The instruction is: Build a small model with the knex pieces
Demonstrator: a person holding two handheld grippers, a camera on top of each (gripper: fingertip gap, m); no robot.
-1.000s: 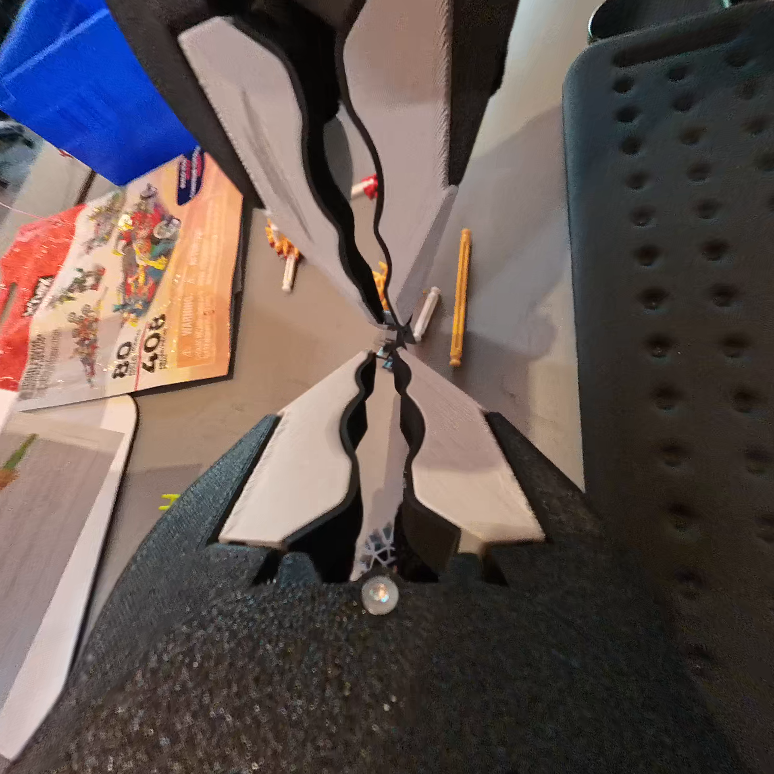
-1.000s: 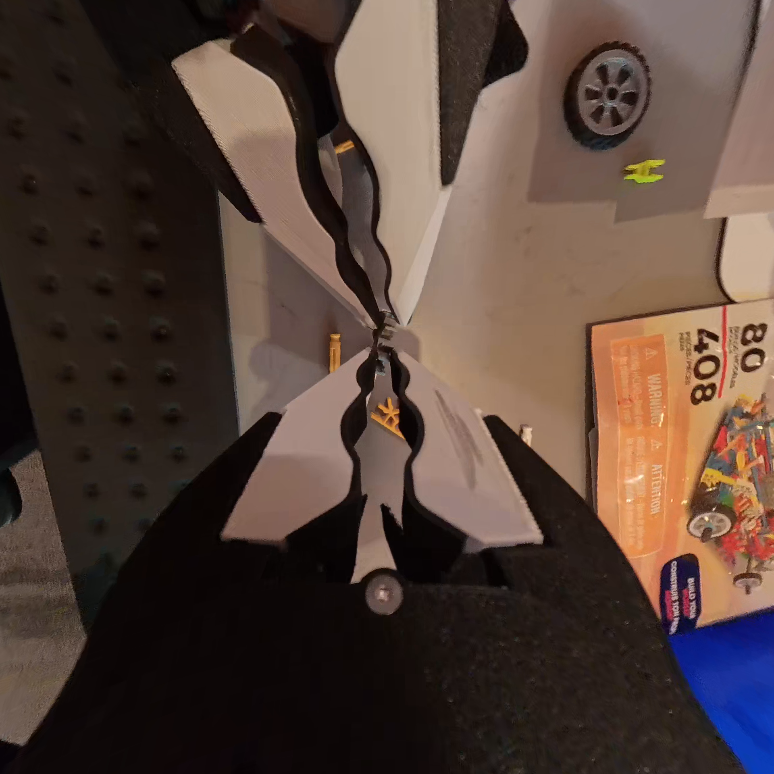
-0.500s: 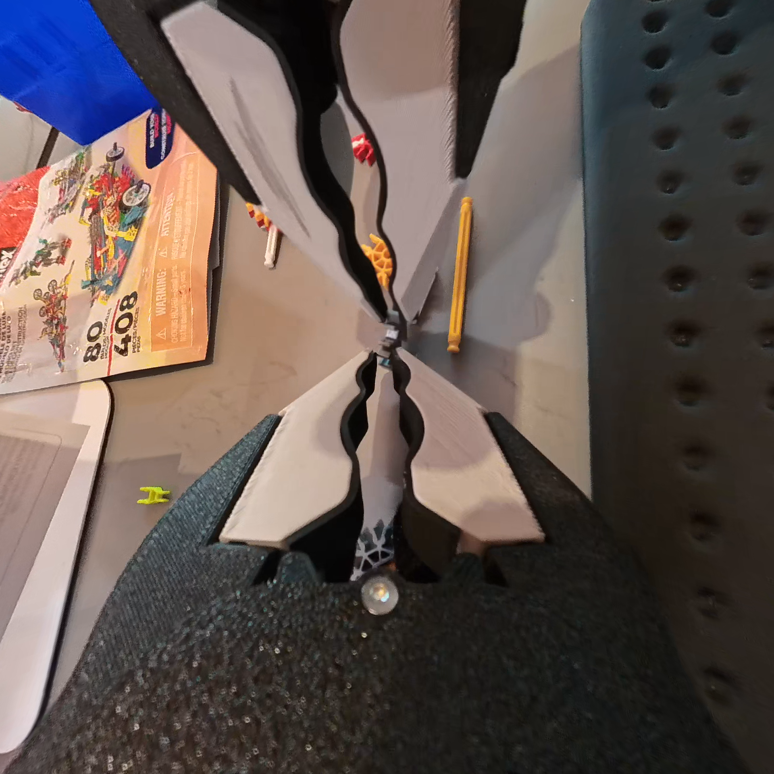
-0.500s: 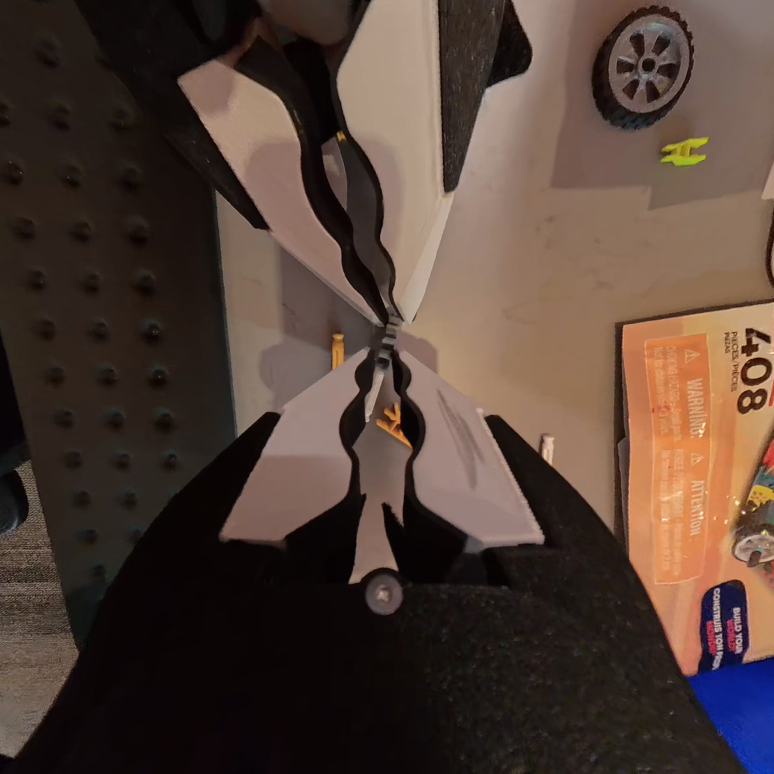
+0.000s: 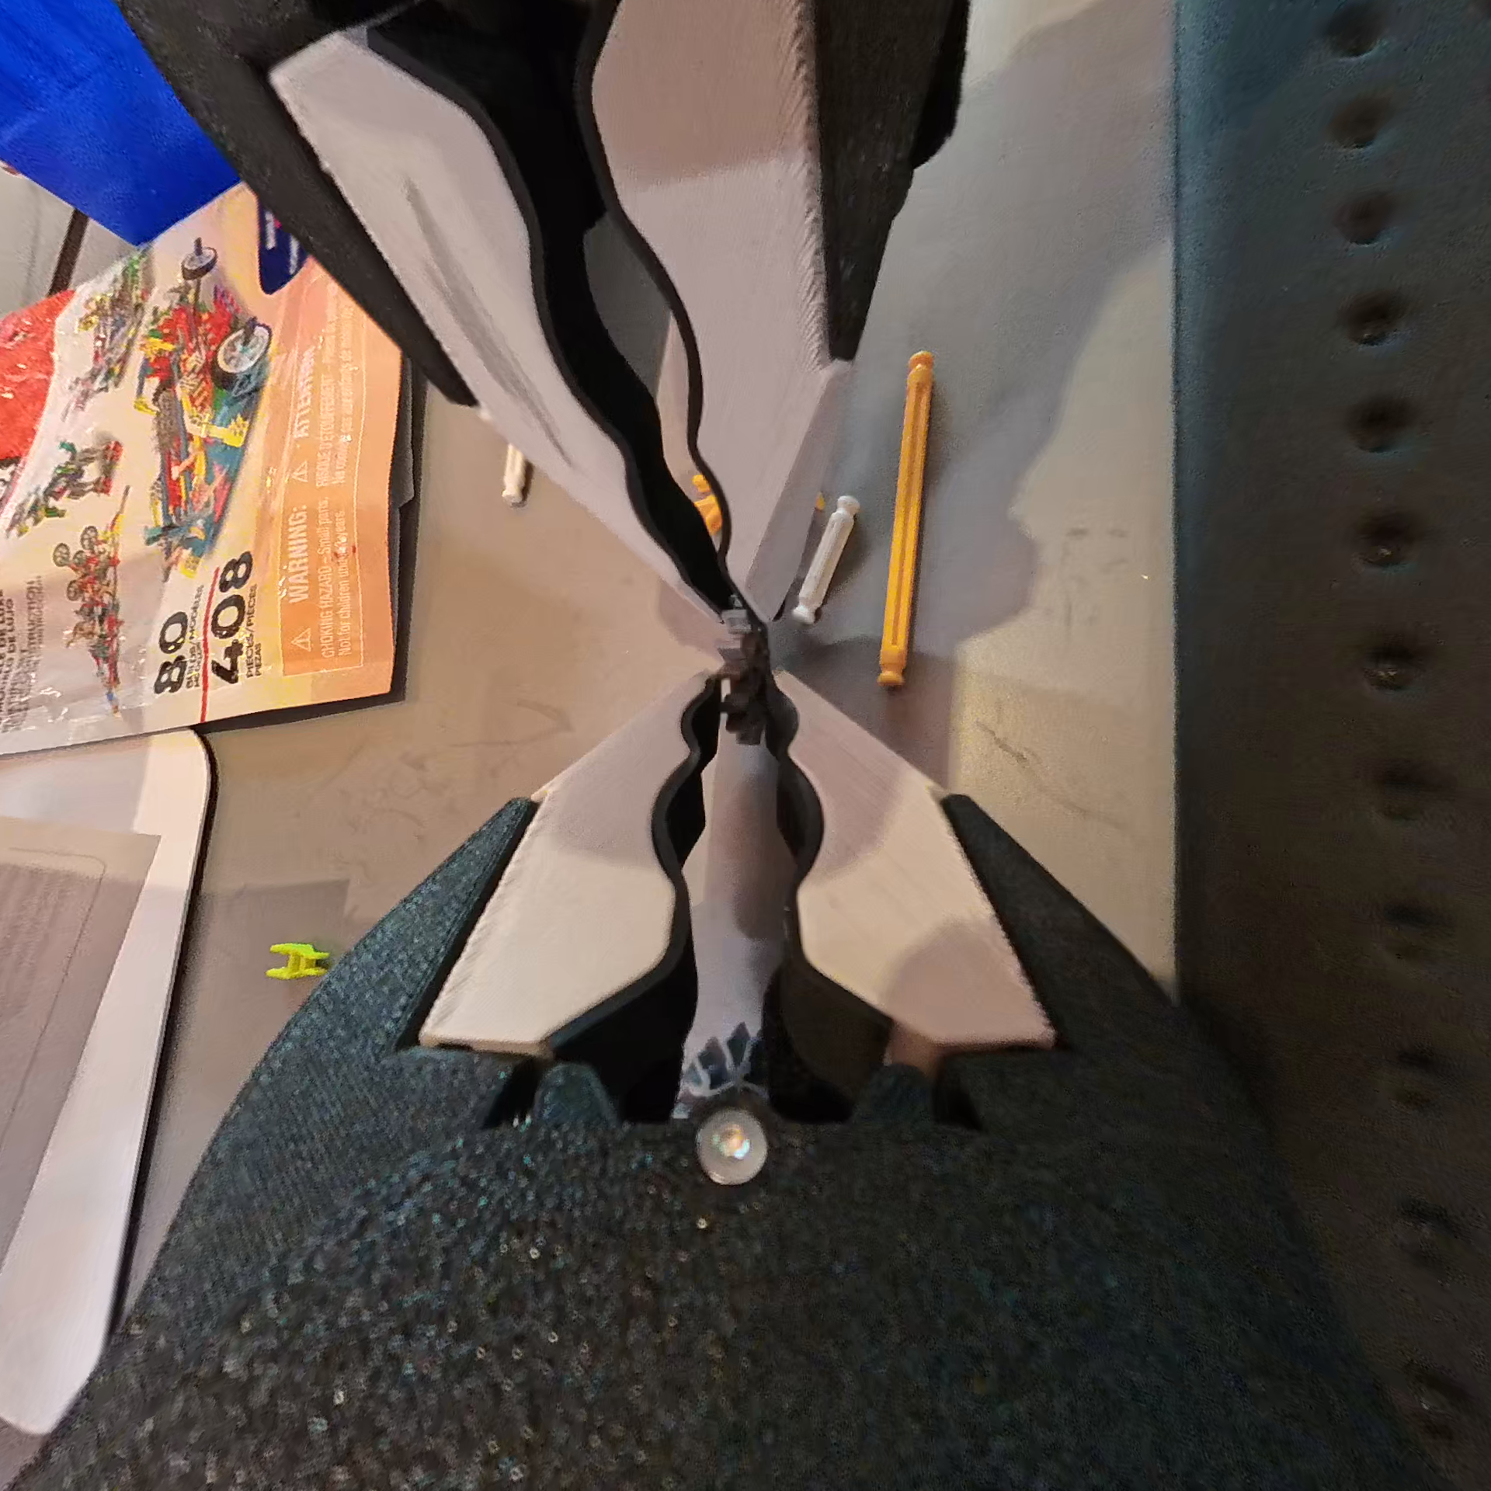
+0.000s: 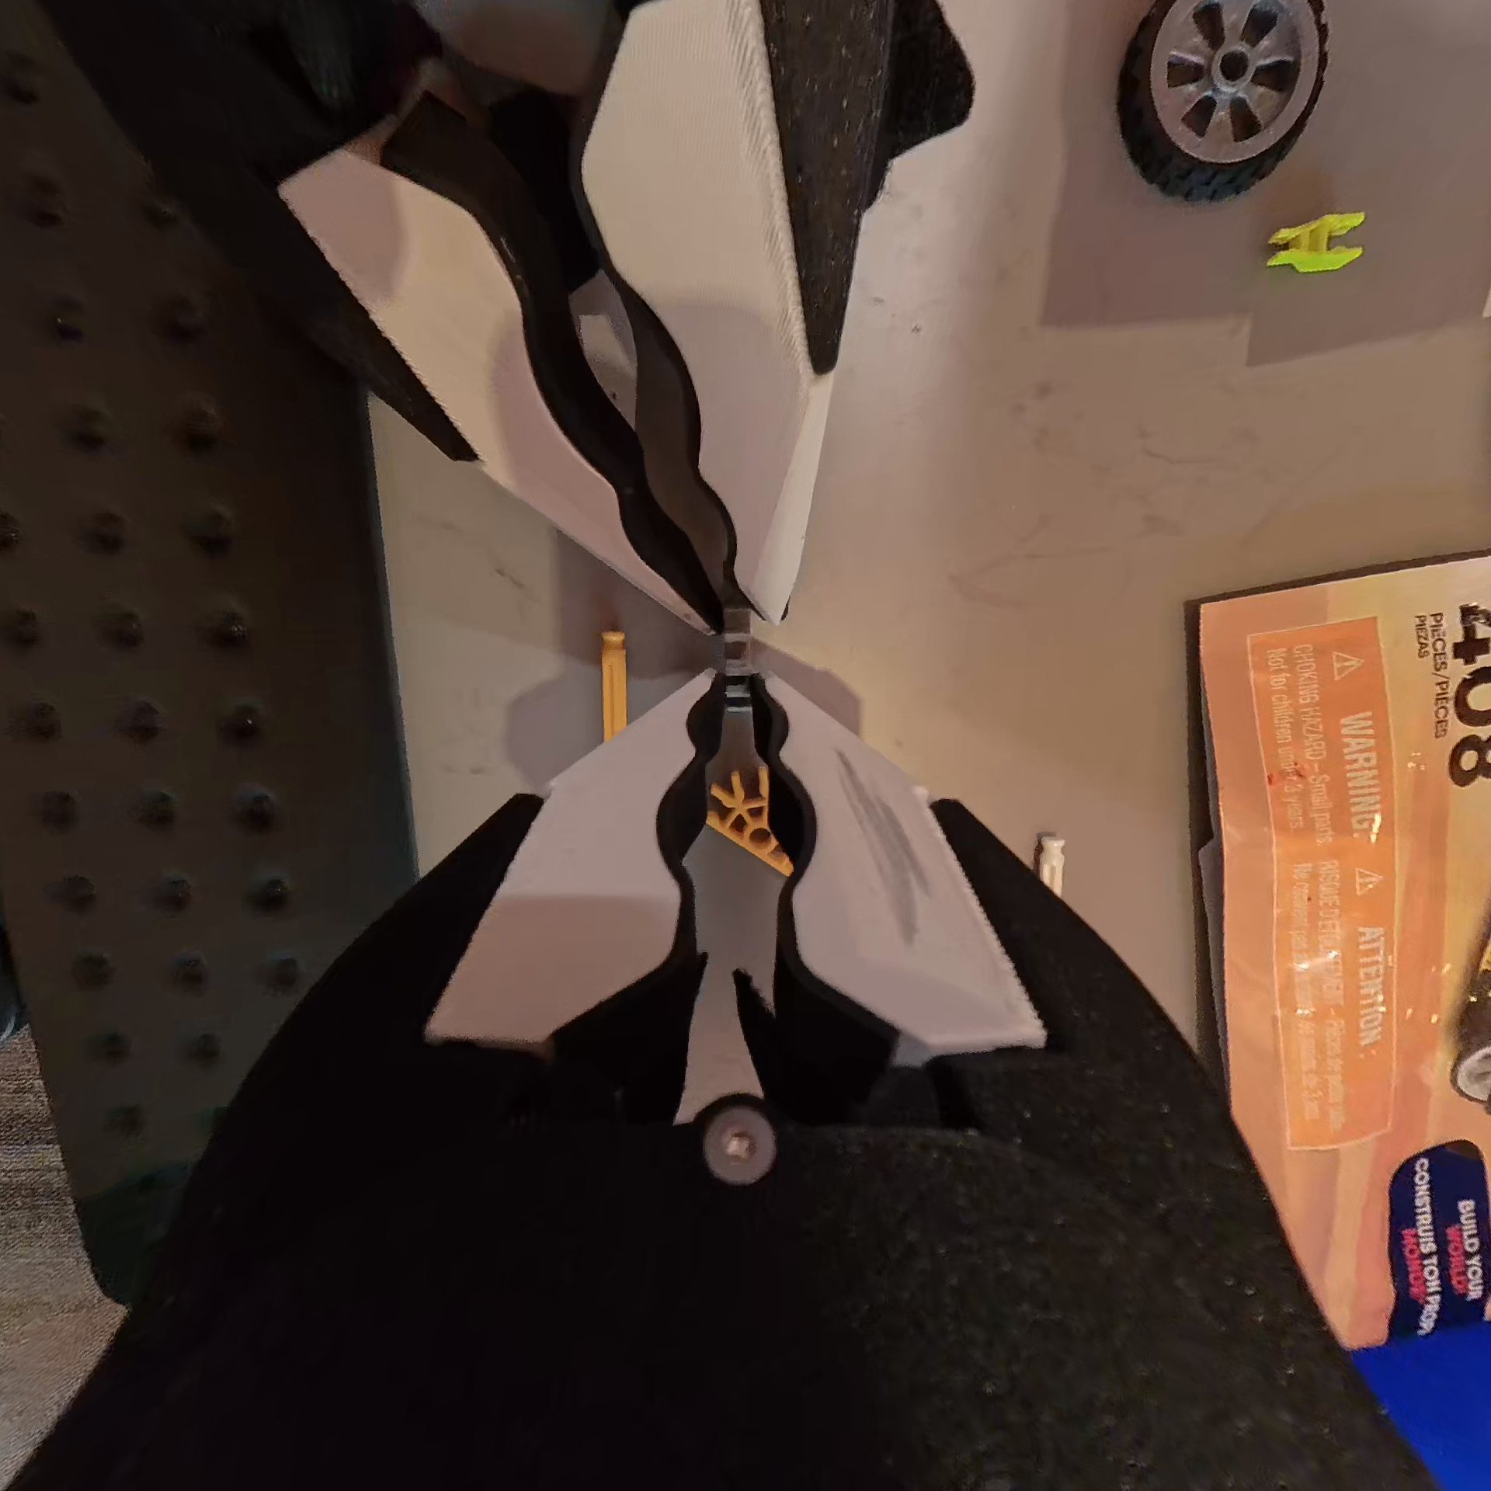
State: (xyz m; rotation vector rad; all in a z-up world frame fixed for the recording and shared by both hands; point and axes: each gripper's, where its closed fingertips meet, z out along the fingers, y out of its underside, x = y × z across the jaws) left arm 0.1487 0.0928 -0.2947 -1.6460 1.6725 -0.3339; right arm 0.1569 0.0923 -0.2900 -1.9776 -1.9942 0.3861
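My left gripper (image 5: 742,695) and my right gripper (image 6: 736,703) meet tip to tip above the beige table (image 5: 524,629). Both are shut on the same small grey-and-black piece (image 5: 738,645), one at each end. The piece also shows in the right wrist view (image 6: 736,649). In the left wrist view the right gripper (image 5: 738,603) comes in from the top. In the right wrist view the left gripper (image 6: 736,611) does the same. A yellow connector (image 6: 750,815) lies on the table under the right gripper's jaws. How the piece is built is too small to tell.
A yellow rod (image 5: 908,516), a short white rod (image 5: 827,557) and a green clip (image 5: 297,960) lie loose. An orange toy packet (image 5: 202,516), a blue box (image 5: 89,121) and a white tray (image 5: 81,1049) are on the left. A dark perforated panel (image 5: 1331,565) borders the table. A toy wheel (image 6: 1226,97) lies far off. My right tips are roughly 4 cm from the yellow connector (image 6: 750,815).
Both grippers stayed shut, tip to tip, on the small piece. The pair drifted slightly over the table, so the short white rod shows again beside the right gripper's finger.
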